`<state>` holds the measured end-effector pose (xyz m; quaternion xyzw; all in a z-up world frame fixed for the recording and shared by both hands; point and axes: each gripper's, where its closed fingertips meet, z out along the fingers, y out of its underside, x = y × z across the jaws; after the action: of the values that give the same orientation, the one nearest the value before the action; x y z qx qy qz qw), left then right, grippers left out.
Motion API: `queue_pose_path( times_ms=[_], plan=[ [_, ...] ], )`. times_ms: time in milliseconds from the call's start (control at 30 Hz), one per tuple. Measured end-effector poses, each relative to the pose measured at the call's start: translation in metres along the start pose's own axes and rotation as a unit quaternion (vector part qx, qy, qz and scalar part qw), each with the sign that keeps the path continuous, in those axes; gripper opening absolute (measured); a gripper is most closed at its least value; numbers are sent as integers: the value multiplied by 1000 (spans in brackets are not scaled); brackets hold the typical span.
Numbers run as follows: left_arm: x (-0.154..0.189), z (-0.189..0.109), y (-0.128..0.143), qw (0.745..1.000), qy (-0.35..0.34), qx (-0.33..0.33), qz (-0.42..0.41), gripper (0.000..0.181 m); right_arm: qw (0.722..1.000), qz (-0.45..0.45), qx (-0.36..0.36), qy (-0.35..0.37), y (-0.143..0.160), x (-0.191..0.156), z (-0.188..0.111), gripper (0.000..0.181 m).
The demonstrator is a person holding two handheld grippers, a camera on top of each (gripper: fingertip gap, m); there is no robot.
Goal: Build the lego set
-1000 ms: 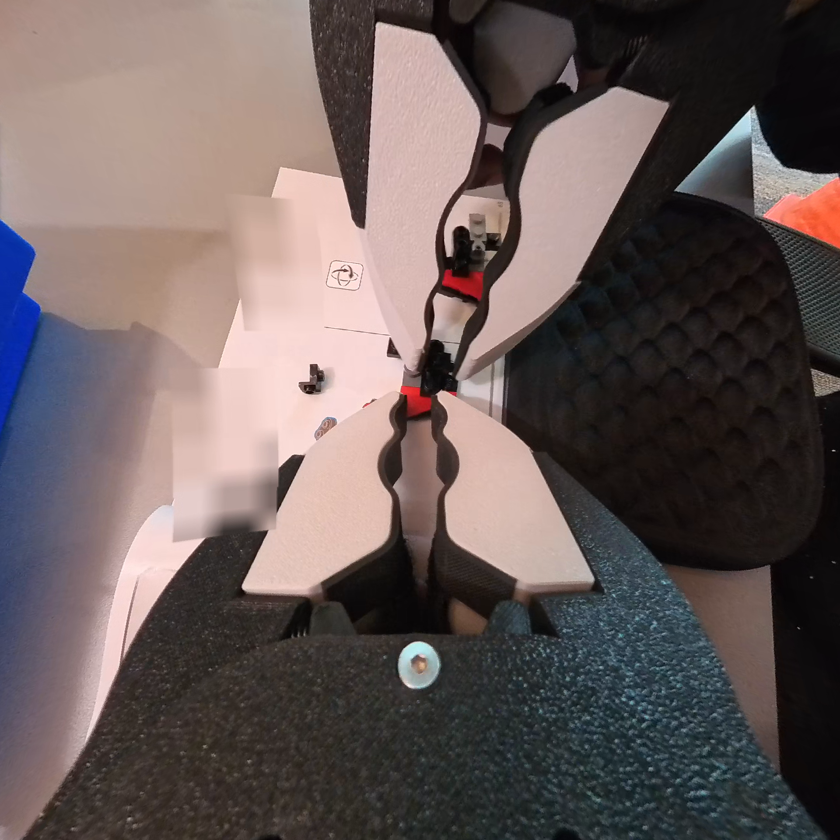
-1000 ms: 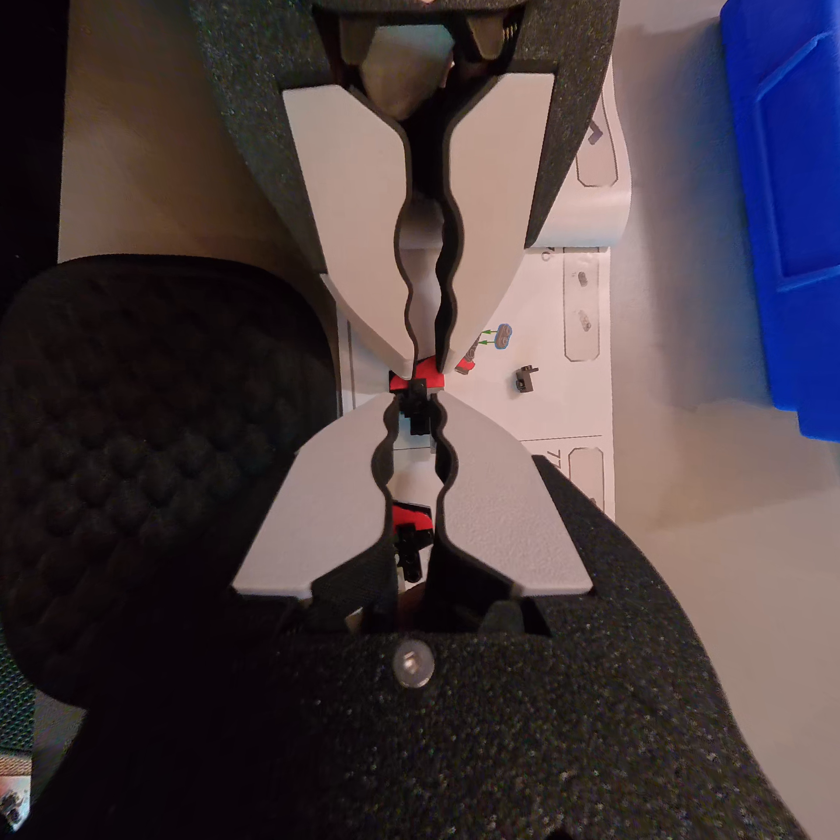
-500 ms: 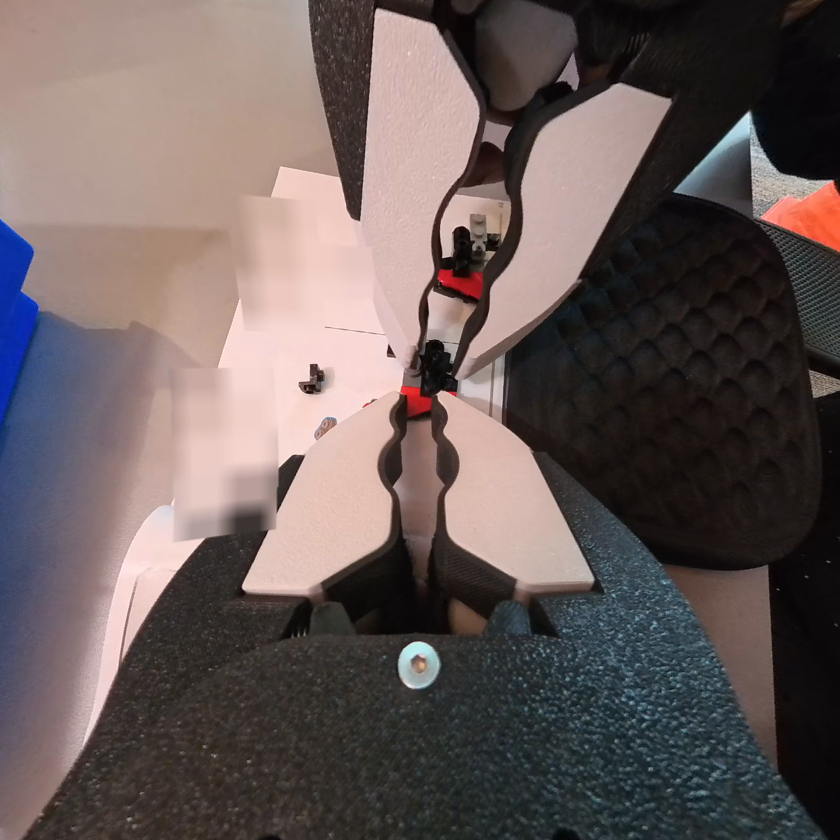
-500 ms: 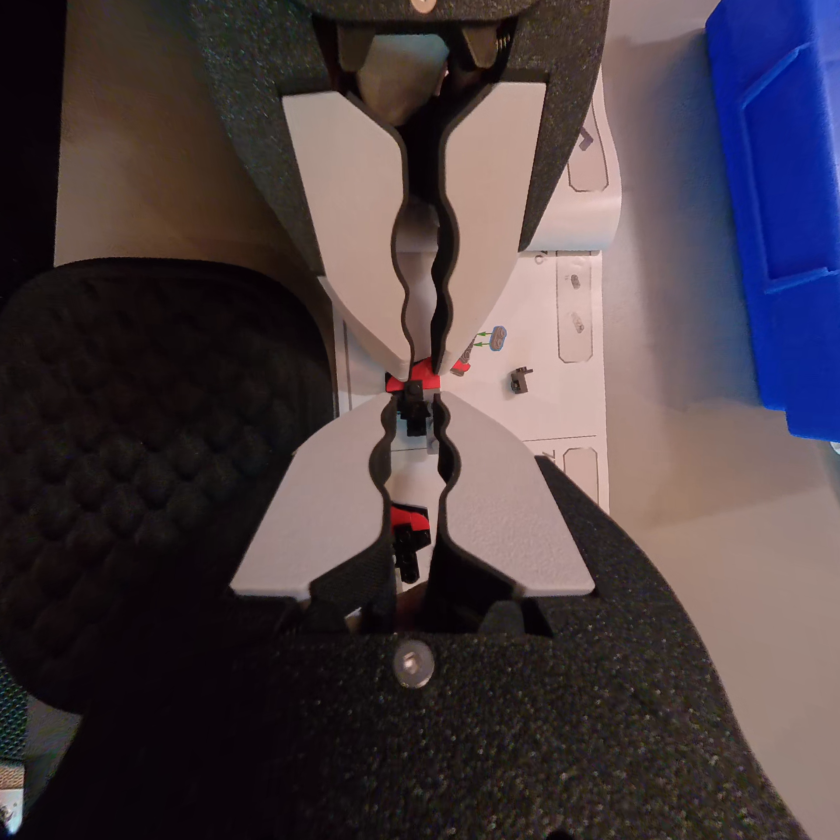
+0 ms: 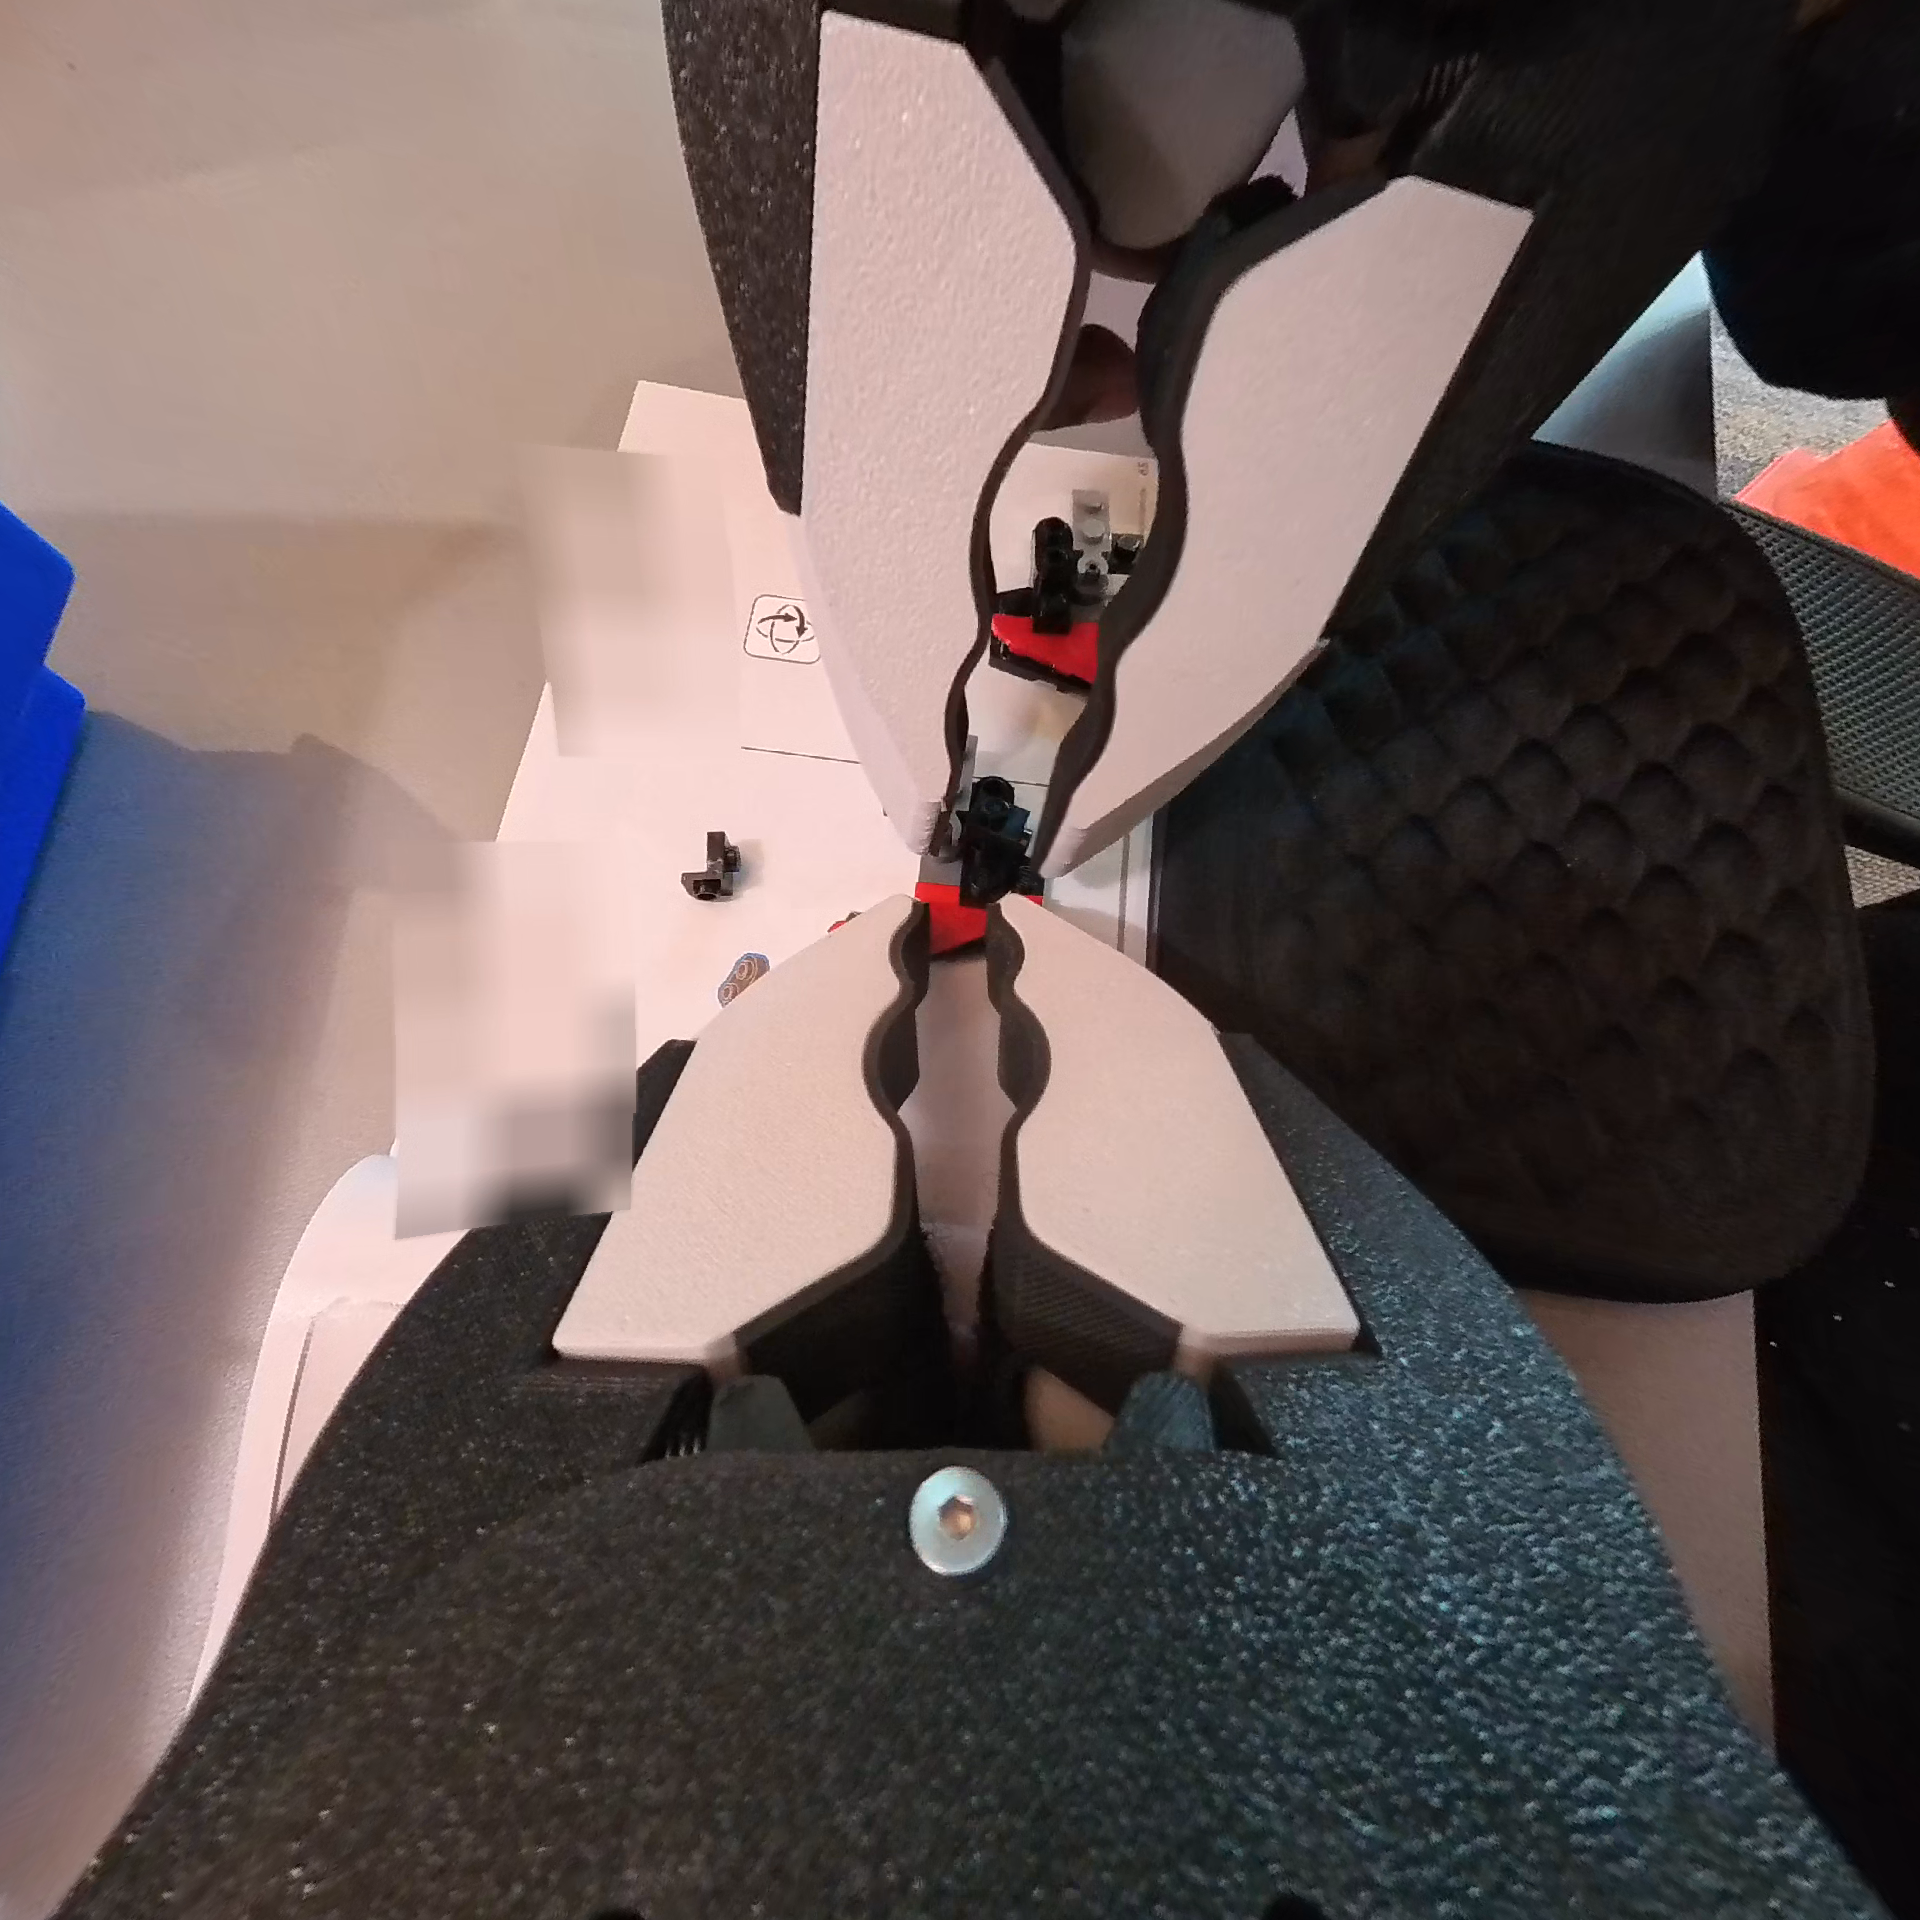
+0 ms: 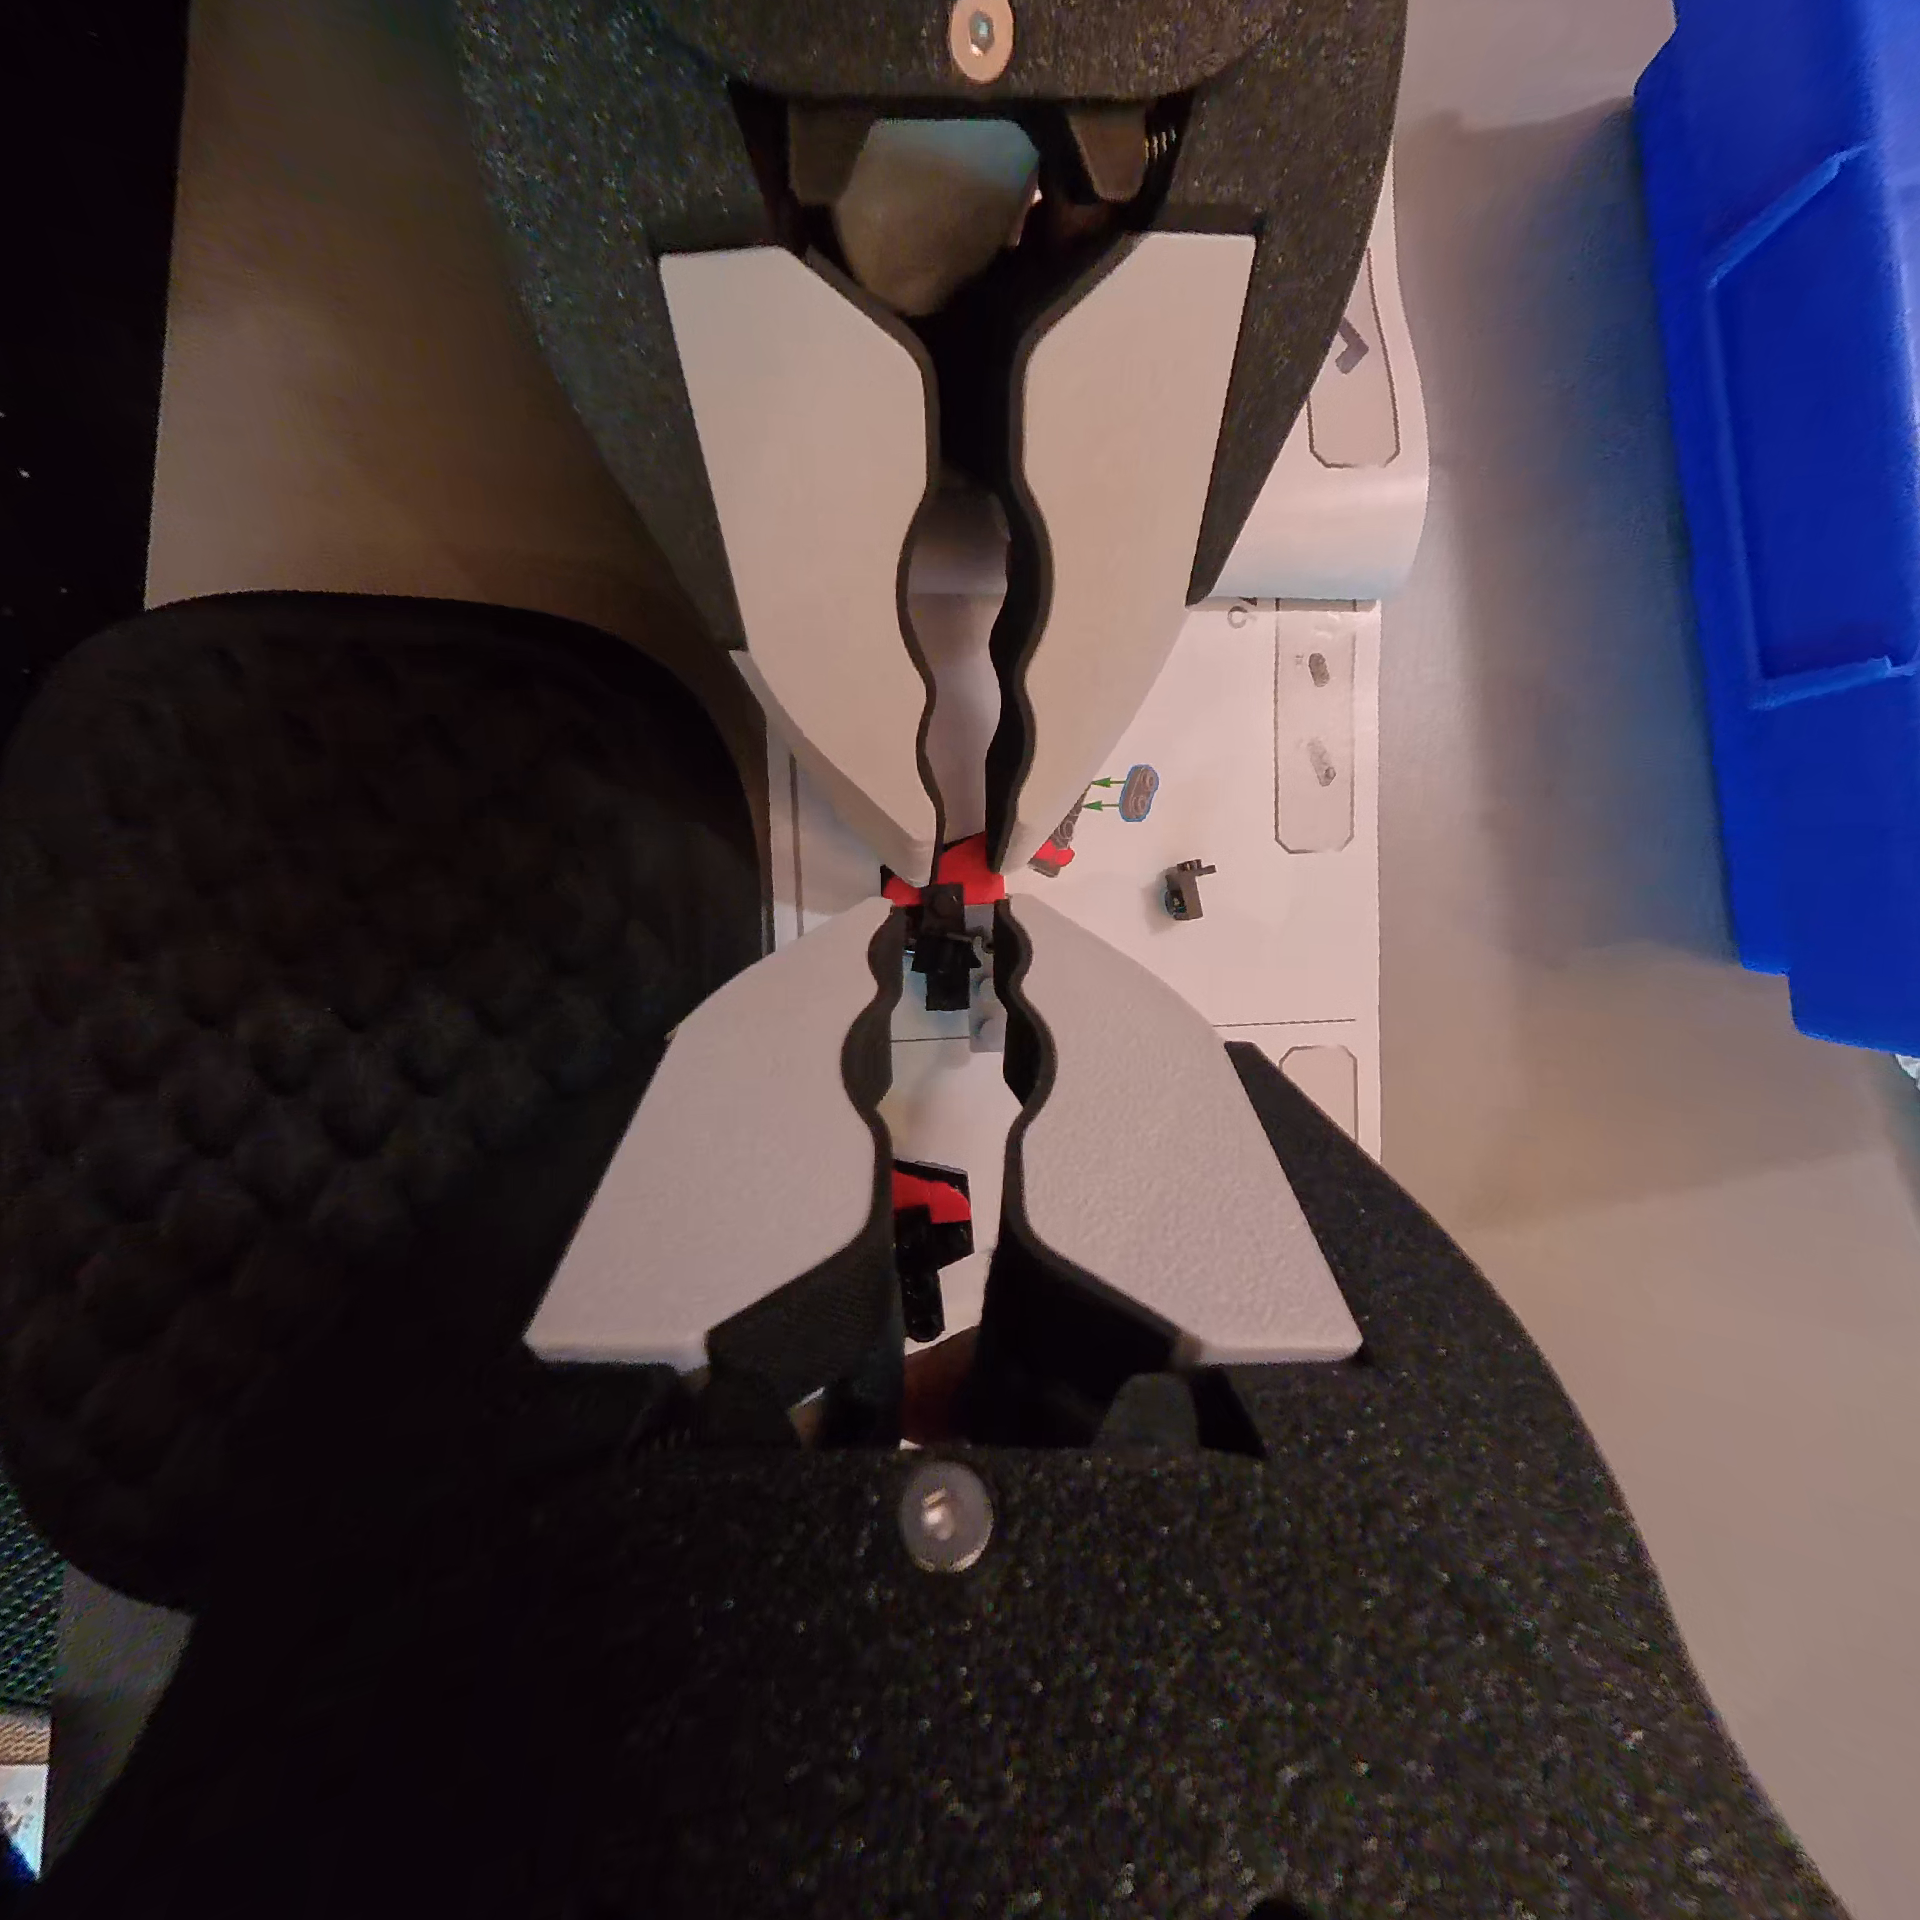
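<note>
My left gripper [image 5: 956, 914] is shut on a small red Lego piece [image 5: 951, 927]. My right gripper [image 6: 940, 920] is shut on a small black Lego piece [image 6: 940, 961]. The two grippers meet tip to tip above a white instruction booklet [image 5: 790, 821], with the black piece [image 5: 992, 831] touching the red piece [image 6: 961, 878]. In the left wrist view the right gripper [image 5: 992, 847] comes in from the top. In the right wrist view the left gripper [image 6: 966, 857] comes in from the top. How the two pieces join is hidden by the fingertips.
A loose small black piece [image 5: 712, 868] lies on the booklet [image 6: 1226, 966]; it also shows in the right wrist view [image 6: 1184, 891]. A red, black and grey assembly [image 5: 1049, 623] shows behind the right gripper. A blue bin [image 6: 1787, 520] and a black dimpled cushion [image 5: 1507, 883] flank the booklet. The grippers are tip to tip, or close to it.
Both grippers stay shut and tip to tip. The right wrist view has shifted slightly, so more of the left gripper's body shows at the top.
</note>
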<state>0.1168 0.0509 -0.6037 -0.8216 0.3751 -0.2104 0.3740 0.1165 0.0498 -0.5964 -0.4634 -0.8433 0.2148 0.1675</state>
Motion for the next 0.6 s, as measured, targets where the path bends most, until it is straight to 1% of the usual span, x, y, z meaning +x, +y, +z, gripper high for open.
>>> queue_pose_path(
  times_ms=[233, 267, 333, 600],
  plan=[
    [0, 0, 0, 1000, 0, 0, -1, 9, 1000, 5, 3, 5, 0, -1, -5, 18],
    [0, 0, 0, 1000, 0, 0, -1, 9, 1000, 9, 4, 8, 1, -1, -7, 16],
    [0, 0, 0, 1000, 0, 0, 0, 9, 1000, 17, 6, 16, 4, -1, -11, 0],
    [0, 0, 0, 1000, -3, 0, 1, 9, 999, 38, -5, 8, 6, -1, -7, 0]
  ],
)
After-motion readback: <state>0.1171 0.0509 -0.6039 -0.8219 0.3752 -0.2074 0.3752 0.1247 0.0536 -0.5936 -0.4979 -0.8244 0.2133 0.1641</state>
